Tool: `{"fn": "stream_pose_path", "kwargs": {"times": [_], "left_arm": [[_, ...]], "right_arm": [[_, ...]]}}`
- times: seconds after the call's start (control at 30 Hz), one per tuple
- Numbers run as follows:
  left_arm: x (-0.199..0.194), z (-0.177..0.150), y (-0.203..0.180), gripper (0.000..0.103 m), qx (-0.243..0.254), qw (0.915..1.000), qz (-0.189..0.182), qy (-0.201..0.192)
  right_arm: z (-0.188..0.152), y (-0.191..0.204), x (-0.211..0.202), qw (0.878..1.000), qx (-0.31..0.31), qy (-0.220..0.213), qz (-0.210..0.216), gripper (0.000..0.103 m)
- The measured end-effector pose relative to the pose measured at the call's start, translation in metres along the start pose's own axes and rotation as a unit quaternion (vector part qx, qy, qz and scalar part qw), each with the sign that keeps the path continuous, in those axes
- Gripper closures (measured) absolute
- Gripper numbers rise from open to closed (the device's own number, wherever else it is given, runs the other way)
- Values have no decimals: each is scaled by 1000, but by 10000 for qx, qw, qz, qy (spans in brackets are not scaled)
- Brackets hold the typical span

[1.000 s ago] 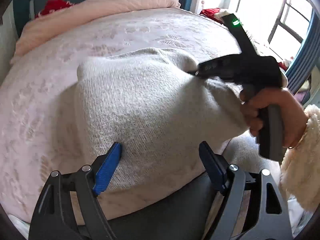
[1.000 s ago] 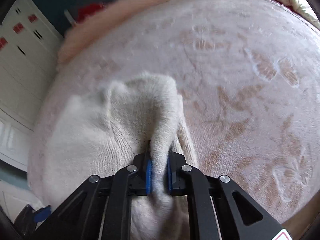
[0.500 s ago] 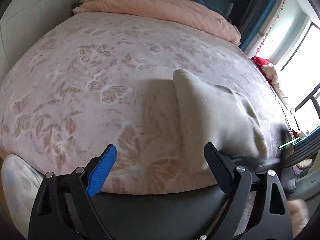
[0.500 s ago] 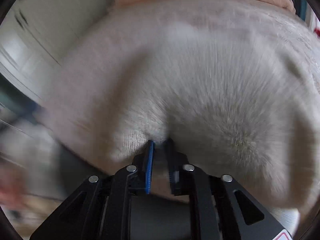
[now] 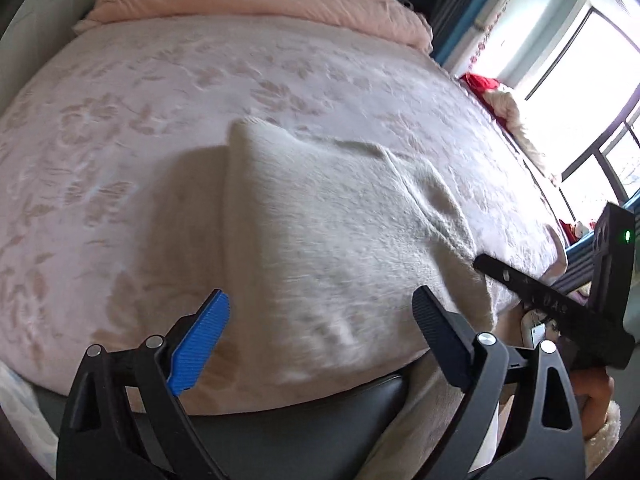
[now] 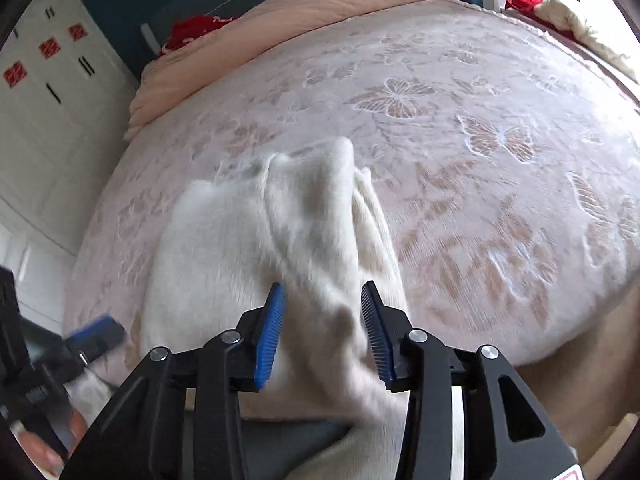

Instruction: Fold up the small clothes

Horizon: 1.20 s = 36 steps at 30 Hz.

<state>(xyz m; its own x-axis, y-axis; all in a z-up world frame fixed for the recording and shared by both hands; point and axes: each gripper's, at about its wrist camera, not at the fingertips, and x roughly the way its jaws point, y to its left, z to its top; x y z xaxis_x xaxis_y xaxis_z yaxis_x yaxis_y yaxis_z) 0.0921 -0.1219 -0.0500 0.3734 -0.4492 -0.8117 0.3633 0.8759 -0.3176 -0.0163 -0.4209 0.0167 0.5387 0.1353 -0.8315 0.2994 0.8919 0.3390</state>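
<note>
From my left wrist view I get the window side of the room: bright panes and a blue frame at the right, and the right gripper [image 5: 560, 304] seen side-on as a black body with a green light, a hand [image 5: 596, 396] in a fluffy cream sleeve [image 5: 604, 432] under it. My right wrist view gives the other side instead: white wardrobe doors [image 6: 44, 92] with red paper squares, and the left gripper [image 6: 96, 334] low at the left, blurred, with fingertips below it. Both views show the cream sweater [image 5: 332, 240] lying folded on the near part of the bed [image 5: 120, 152], close to its front edge. It is a fuzzy, ribbed knit, soft-edged, with a raised fold corner at its far left and a flap laid over along its right side. The bedspread is pale pink with an embossed pattern of butterflies and leaves; a peach quilt [image 6: 304, 4] is bunched along the headboard end, with something red behind it. My left gripper [image 5: 324, 344] stands wide and is opening further, pads clear of the knit, gripping nothing. The right gripper [image 6: 324, 328] is opening too: a ridge of sweater sits between its blue ribbed pads, but they stand off it.
</note>
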Motion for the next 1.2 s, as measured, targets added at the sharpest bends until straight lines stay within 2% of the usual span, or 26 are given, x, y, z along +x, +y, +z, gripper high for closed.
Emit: {"fn": "stream_pose_path", "kwargs": {"times": [0.1, 0.13, 0.2, 0.23, 0.3, 0.33, 0.37, 0.43, 0.47, 0.6, 0.7, 0.77, 0.83, 0.9, 0.97, 1.07, 1.13, 1.2], "left_arm": [[17, 1, -11, 13, 131, 9998, 159, 62], [21, 0, -13, 13, 160, 9996, 211, 89], [31, 0, -13, 13, 183, 9991, 344, 177], [32, -1, -13, 13, 170, 9989, 394, 204], [37, -3, -9, 13, 169, 9984, 473, 242], [39, -4, -7, 13, 181, 9982, 509, 272], [43, -5, -5, 12, 172, 9981, 502, 310], [51, -7, -1, 12, 93, 9979, 502, 405], [55, -8, -1, 11, 84, 9978, 480, 452], [49, -11, -3, 11, 179, 9979, 532, 313], [41, -12, 5, 10, -52, 9990, 368, 255], [40, -14, 13, 9, -266, 9989, 146, 359], [42, -16, 19, 8, -427, 9981, 57, 443], [48, -19, 24, 7, -591, 9968, -22, 539], [58, -21, 27, 5, -715, 9949, -147, 699], [73, -24, 28, 5, -864, 9917, -291, 907], [81, -23, 31, 5, -960, 9903, -395, 929], [84, -21, 31, 5, -926, 9909, -474, 849]], "right_arm": [[30, -3, 28, 9998, 93, 75, 182, 51], [28, -2, 44, 9996, 123, 131, 230, 57], [34, -1, 66, 9987, 96, 350, 369, 94], [39, 5, 62, 9992, 4, 210, 335, 94], [47, 10, 37, 9985, -147, -358, 391, 95], [46, 6, 34, 9981, -132, -462, 396, 95], [43, -1, 41, 9985, -58, -422, 338, 95], [29, -20, 90, 9994, -18, 337, -82, 94], [23, -24, 95, 9996, -15, 295, -30, 94], [30, -20, 50, 9991, 285, -102, 289, 80], [20, -22, 15, 9988, 272, -284, 295, 39], [7, -29, 10, 9991, 264, -161, 274, 38], [-9, -40, 14, 9991, 298, 55, 305, 33], [-22, -48, 23, 9984, 408, 251, 309, 33], [-35, -56, 39, 9950, 676, 536, 511, 31], [-42, -67, 57, 9864, 1187, 690, 904, 24], [-45, -71, 67, 9801, 1439, 760, 1139, 18], [-43, -73, 71, 9764, 1566, 769, 1277, 16]]}}
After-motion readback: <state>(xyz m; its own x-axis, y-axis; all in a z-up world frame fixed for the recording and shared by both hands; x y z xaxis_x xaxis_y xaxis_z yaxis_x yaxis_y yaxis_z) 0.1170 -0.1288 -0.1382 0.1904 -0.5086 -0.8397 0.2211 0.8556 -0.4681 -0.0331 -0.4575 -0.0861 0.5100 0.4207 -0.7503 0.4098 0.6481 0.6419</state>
